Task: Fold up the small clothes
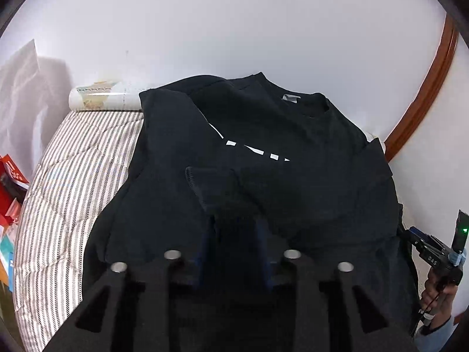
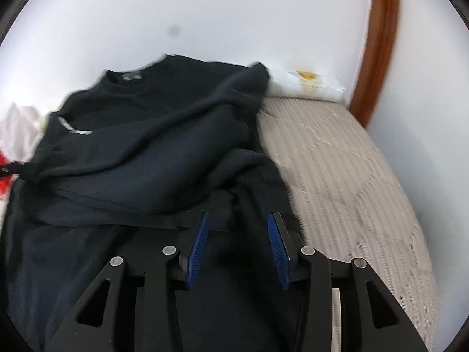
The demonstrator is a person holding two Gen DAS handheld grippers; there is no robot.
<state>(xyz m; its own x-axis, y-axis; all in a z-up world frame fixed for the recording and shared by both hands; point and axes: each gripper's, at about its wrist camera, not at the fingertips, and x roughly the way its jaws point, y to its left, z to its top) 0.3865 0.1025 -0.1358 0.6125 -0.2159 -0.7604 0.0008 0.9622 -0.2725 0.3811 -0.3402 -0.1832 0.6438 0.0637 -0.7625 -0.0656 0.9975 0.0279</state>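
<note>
A black sweatshirt [image 1: 293, 152] with white chest lettering lies on a striped mattress [image 1: 73, 176], collar toward the wall. Both sleeves are folded in over the body. My left gripper [image 1: 234, 223] is open, hovering over the lower part of the sweatshirt with a ribbed cuff [image 1: 202, 187] just ahead of its fingers. In the right wrist view the same sweatshirt [image 2: 146, 146] fills the left side. My right gripper [image 2: 239, 220] is open with blue pads [image 2: 199, 246] over the hem, holding nothing. The right gripper also shows at the left wrist view's right edge [image 1: 433, 255].
A white wall rises behind the mattress [image 2: 351, 176]. A rolled sheet [image 1: 102, 99] lies at the mattress head. A brown wooden frame [image 2: 381, 44] stands at the right. Red and white clutter [image 1: 11, 193] sits off the left edge.
</note>
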